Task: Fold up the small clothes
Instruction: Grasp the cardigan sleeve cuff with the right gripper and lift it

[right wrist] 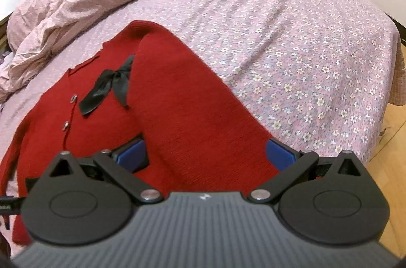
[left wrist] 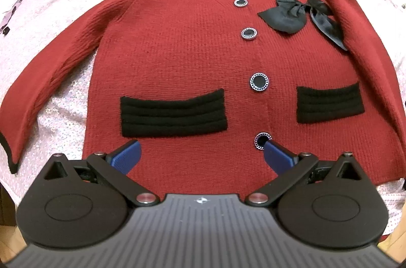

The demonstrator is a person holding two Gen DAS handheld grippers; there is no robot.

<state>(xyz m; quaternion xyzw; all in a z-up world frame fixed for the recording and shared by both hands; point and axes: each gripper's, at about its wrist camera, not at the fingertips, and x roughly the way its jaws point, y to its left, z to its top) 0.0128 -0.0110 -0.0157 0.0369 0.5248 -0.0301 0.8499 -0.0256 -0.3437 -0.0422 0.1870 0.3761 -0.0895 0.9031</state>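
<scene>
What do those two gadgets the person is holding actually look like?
Both look alike. The left gripper and the right gripper each have two blue fingers on black hinged links with silver pivot pins, round black housings, and a grey ribbed body bearing a small logo. No cables visible.

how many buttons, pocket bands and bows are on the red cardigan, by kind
On the red cardigan, left wrist view:
buttons: 4
black pocket bands: 2
black bow: 1
total: 7
</scene>
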